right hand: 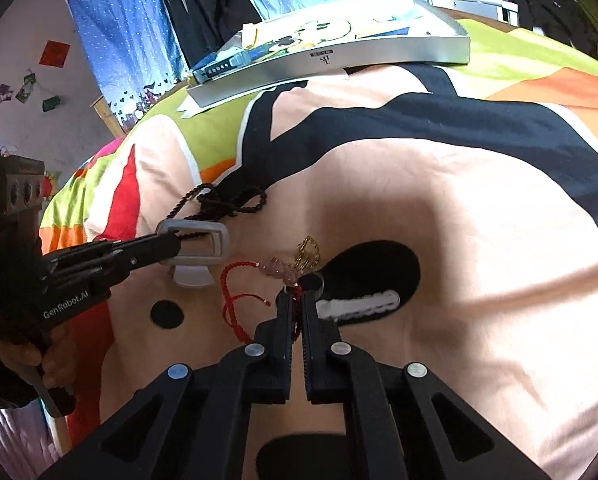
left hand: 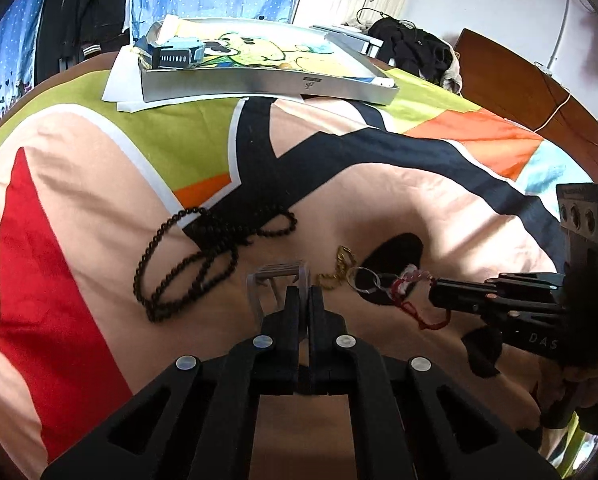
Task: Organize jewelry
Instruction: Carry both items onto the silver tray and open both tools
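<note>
My left gripper (left hand: 303, 294) is shut on the edge of a clear plastic jewelry stand (left hand: 277, 280), held just above the bedspread; in the right wrist view the left gripper (right hand: 167, 246) grips the stand's frame (right hand: 203, 242). My right gripper (right hand: 295, 300) is shut on a red cord bracelet (right hand: 235, 300) with pink beads (right hand: 279, 270); in the left wrist view this bracelet (left hand: 403, 288) hangs from the right gripper (left hand: 433, 292). A black bead necklace (left hand: 195, 256) lies left of the stand. A gold chain (left hand: 339, 268) and a clear ring (left hand: 363, 280) lie between the grippers.
A silver tray (left hand: 259, 84) with a cartoon picture and a small blue box (left hand: 175, 54) sits at the far side of the bed. Dark clothes (left hand: 415, 52) lie at the far right. A wooden headboard (left hand: 539, 96) runs along the right.
</note>
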`<state>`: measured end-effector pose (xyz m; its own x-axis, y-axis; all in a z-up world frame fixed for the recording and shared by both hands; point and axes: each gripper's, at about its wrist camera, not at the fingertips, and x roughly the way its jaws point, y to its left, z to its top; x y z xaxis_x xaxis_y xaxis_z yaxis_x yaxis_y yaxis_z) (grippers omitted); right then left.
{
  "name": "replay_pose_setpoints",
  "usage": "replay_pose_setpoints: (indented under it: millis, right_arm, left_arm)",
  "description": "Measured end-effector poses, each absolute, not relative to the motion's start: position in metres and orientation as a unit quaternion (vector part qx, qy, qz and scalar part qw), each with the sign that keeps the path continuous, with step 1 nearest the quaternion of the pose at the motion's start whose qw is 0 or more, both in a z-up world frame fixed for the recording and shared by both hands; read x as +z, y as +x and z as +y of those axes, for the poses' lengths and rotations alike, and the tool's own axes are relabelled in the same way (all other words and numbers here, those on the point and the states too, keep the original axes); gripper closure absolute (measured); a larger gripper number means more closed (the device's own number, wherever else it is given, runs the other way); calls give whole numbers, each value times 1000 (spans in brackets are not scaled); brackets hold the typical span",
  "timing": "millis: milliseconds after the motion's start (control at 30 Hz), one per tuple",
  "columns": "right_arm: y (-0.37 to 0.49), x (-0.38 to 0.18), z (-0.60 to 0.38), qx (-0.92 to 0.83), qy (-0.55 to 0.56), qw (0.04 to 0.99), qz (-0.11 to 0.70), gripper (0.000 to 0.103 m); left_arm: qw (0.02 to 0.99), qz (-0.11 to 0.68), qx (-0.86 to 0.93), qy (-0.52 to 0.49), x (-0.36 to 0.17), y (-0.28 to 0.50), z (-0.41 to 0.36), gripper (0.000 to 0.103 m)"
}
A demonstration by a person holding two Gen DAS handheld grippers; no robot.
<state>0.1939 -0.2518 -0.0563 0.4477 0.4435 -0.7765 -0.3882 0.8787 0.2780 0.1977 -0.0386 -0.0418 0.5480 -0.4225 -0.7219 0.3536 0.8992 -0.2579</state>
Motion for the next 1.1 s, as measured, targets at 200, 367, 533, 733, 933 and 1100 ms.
replay_pose_setpoints:
  millis: [200, 367, 533, 733, 933, 1100]
  right_arm:
    - [181, -61, -237, 248, 27, 846, 472, 98]
    - [178, -47, -240, 247, 33, 858, 449, 98]
    - [187, -23, -238, 254, 32, 874, 413, 98]
    - [221, 9, -233, 261, 26, 891, 369, 98]
    - [301, 48, -230, 239, 34, 914, 326, 98]
    - [375, 56, -228, 201, 32, 924, 323, 98]
  left_arm:
    - [882, 416, -219, -42, -35, 180, -41, 101]
    - [885, 408, -219, -41, -22, 175, -41, 102]
    - [893, 390, -223, -34, 1, 180, -40, 102]
    - [912, 348, -218, -18, 41, 214, -38, 102]
    - [931, 297, -212, -14, 86, 291, -36, 102]
    - [934, 286, -211, -11, 92, 360, -43, 102]
